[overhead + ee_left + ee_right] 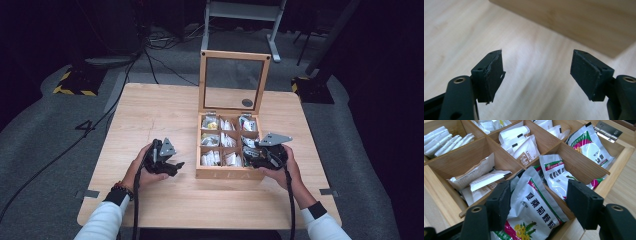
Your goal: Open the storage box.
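Note:
A wooden box (227, 174) with several compartments stands on the table (150, 115), its glass lid (234, 55) upright. My left gripper (179, 166) rests low over the table just left of the box. In the left gripper view that gripper (537, 72) is open with bare wood between its jaws and the box wall (579, 20) ahead. My right gripper (250, 159) hovers over the box's near right corner. In the right gripper view my right gripper (540, 200) is open around a white sachet with green print and yellow flowers (534, 217), and the right pad stands apart from it.
Similar green-printed sachets (557, 176) fill the neighbouring compartments, and plain white packets (446, 141) lie farther in. Thin wooden dividers (504, 150) separate them. A metal hinge (607, 130) sits on the box rim. Cables (150, 55) run over the floor behind the table.

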